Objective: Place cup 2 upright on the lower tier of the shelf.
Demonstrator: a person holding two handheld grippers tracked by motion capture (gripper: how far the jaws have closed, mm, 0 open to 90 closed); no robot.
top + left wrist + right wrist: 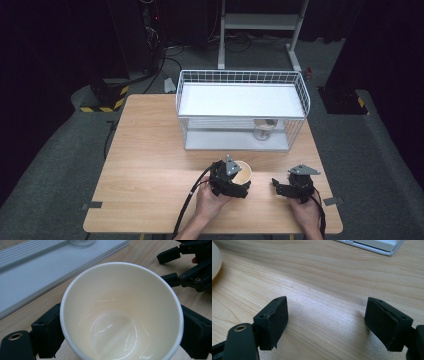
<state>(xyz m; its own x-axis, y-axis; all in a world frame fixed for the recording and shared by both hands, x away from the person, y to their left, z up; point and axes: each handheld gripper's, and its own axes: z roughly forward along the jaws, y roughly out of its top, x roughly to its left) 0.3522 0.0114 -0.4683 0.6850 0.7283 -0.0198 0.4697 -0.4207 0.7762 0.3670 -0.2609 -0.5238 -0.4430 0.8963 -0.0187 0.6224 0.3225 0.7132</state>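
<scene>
A cream paper cup (243,172) (120,312) stands empty near the table's front middle, and my left gripper (235,181) (120,335) is shut on it, a black pad against each side of its wall. To its right my right gripper (281,187) (325,322) rests low over bare wood, open with nothing between its pads. The right gripper's black jaws also show at the top right of the left gripper view, and the cup's rounded side (215,261) shows at the left edge of the right gripper view.
A white wire rack (242,110) with two shelves stands at the table's back; a clear glass (263,129) (81,242) sits on its lower shelf at the right. The wooden table (145,165) has open room at the left. Stands and cables lie on the floor behind.
</scene>
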